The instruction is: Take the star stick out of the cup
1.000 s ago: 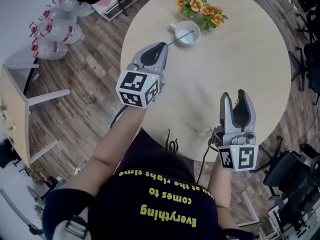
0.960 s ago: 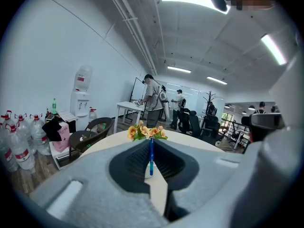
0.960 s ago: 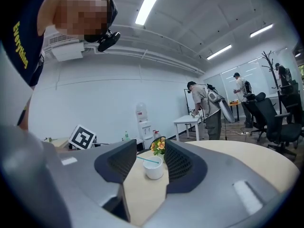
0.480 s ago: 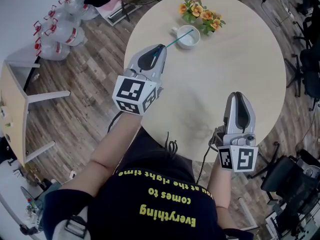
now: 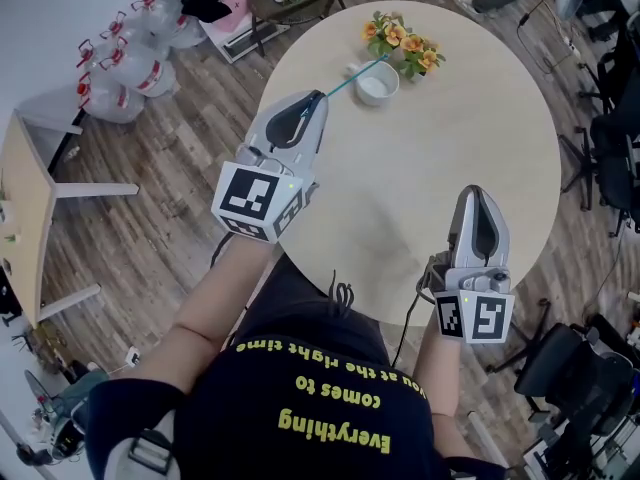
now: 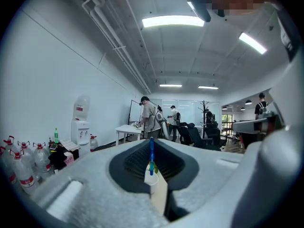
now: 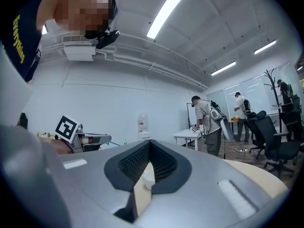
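I have open room across the round beige counter (image 5: 470, 148) from three to nine o'clock; at twelve, an orange flower bunch (image 5: 405, 43) stands just behind the white ceramic cup (image 5: 378, 100).

Round table (image 5: 455, 153), orange flowers (image 5: 404, 44), water bottles (image 5: 128, 63)

The star stick (image 5: 345, 83), a thin teal rod, is clamped in the left gripper (image 5: 321, 96) and slants toward 2 o'clock, its far end over the rim of the cup (image 5: 378, 86); the white cup stands upright at 11 o'clock on the round table (image 5: 450, 188)
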Demonstrator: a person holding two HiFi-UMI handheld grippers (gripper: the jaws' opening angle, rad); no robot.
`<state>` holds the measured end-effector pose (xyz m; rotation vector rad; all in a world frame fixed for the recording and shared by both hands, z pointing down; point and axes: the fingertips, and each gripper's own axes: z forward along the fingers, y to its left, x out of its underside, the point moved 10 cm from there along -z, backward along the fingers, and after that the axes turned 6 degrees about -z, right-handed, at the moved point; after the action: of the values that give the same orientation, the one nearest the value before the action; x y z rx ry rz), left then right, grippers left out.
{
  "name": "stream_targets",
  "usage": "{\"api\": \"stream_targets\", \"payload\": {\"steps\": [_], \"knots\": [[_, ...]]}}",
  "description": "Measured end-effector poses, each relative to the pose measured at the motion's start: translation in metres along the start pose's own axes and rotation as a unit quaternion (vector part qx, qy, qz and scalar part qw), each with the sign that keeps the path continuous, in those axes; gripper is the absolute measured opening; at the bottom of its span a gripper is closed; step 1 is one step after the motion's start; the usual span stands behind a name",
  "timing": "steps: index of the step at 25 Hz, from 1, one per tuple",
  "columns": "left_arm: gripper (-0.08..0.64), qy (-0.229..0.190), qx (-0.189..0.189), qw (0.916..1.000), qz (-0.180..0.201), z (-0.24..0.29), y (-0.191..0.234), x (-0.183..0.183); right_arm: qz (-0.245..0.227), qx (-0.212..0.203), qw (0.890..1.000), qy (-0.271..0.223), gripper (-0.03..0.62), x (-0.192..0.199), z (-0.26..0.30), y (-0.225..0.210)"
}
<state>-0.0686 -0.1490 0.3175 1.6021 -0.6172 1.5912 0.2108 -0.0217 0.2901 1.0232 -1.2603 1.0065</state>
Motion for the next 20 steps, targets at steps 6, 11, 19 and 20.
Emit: {"api": "stream_targets", "payload": {"steps": [6,11,19,20], "knots": [[0.018,-0.031,0.017,0.9994,-0.002,-0.027,-0.015,-0.017,-0.013,-0.003,1.000,-0.015,0.012,-0.013,-0.018,0.002],[0.018,-0.051,0.021,0.9984,0.012,-0.047,-0.025,-0.029,-0.024,-0.002,0.999,-0.026,0.012,-0.022,-0.030,0.004],[0.018,-0.066,0.024,0.9971,0.029,-0.074,-0.040,-0.034,-0.036,-0.001,0.999,-0.039,0.011,-0.033,-0.048,0.010],[0.018,-0.069,0.024,0.9969,0.031,-0.076,-0.042,-0.036,-0.037,-0.001,0.999,-0.039,0.011,-0.034,-0.050,0.010]]}}
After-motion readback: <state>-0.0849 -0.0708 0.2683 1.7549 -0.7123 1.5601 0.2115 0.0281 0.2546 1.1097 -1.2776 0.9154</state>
